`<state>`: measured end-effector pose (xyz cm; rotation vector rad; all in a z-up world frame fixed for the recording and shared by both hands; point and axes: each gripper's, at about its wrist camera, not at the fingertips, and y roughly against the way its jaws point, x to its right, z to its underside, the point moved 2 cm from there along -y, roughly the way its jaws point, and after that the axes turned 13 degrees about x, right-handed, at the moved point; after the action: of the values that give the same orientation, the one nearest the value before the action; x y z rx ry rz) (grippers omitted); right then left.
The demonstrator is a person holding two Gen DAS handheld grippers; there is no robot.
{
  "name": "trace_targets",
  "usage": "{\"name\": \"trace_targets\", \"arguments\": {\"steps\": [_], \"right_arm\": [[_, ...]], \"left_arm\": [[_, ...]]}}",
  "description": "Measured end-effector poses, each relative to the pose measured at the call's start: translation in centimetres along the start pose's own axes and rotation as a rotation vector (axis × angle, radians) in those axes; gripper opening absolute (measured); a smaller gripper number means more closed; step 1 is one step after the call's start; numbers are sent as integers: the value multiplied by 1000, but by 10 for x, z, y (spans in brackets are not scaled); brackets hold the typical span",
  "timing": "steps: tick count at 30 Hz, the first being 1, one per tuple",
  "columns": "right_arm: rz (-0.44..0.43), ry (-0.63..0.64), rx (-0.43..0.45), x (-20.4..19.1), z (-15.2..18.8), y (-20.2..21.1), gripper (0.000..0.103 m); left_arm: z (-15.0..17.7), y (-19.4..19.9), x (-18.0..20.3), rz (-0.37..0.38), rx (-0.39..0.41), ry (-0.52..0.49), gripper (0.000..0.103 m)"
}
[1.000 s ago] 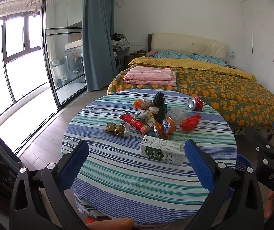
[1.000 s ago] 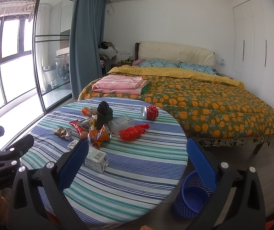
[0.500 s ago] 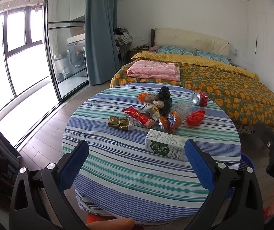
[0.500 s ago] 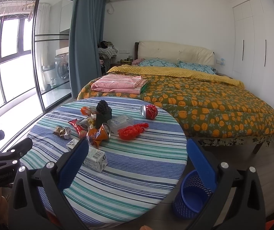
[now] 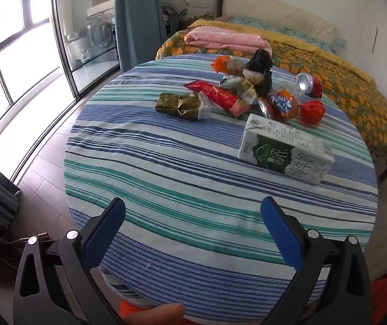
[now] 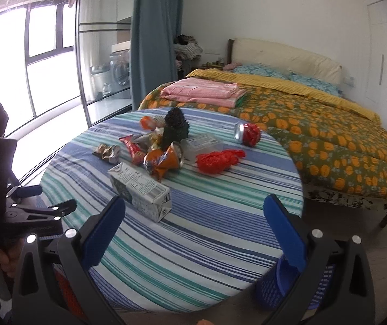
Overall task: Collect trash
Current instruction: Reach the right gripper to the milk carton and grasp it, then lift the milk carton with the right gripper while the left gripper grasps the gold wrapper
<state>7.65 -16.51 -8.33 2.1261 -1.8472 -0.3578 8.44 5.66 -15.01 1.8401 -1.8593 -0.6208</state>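
Trash lies on a round striped table (image 5: 166,189) (image 6: 220,216). A white and green milk carton (image 5: 284,153) (image 6: 140,191) lies on its side nearest me. Behind it are a gold wrapper (image 5: 182,106) (image 6: 106,152), a red snack bag (image 5: 219,98), an orange crushed bag (image 6: 163,161), a red plastic bag (image 5: 311,111) (image 6: 218,159), a red can (image 5: 309,84) (image 6: 246,134) and a clear box (image 6: 201,144). My left gripper (image 5: 193,223) is open and empty over the table's near edge. My right gripper (image 6: 193,220) is open and empty, just right of the carton.
A blue mesh bin (image 6: 288,284) stands on the floor at the table's right. A dark plant-like object (image 6: 176,127) stands among the trash. A bed (image 6: 315,124) with folded pink bedding (image 6: 201,92) is behind. Glass doors (image 5: 79,35) are to the left.
Both grippers have moved forward and lower toward the table. The carton and trash now look closer. Both stay open and empty.
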Motion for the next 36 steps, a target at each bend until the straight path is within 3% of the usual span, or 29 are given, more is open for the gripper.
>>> {"name": "trace_targets", "arguments": {"steps": [6,12,14,16,18,21,23,26,30,34,36], "right_arm": [[-206,126,-171,-27,3,-62,98],[-297,208,-308,-50,-2,-120,94],[-334,235,-372,-58,2,-138,82],[-350,281,-420,-66,7,-151,78],[-375,318,-467,-74,14,-158,65],[-371,343,-477,-74,17,-154,51],[-349,315,-470,-66,16,-147,39],[-302,221,-456,-41,17,-129,39],[-227,76,-423,-1,20,-109,39],[-215,-118,-394,29,22,-98,38],[-250,-236,-391,41,24,-100,38]], "left_arm": [[1,-37,-9,46,-68,-23,99],[-1,-63,-14,42,-104,-57,99],[-3,-64,-15,43,-107,-58,99],[-5,-65,-16,42,-104,-60,99],[-5,-65,-17,43,-104,-63,99],[-5,-65,-17,40,-108,-59,99],[-5,-65,-17,36,-104,-57,99],[-9,-67,-16,22,-118,-43,99],[-27,-81,-19,31,-120,50,99],[-58,-109,-14,12,-93,119,99],[-73,-124,-11,-15,-84,123,99]]}}
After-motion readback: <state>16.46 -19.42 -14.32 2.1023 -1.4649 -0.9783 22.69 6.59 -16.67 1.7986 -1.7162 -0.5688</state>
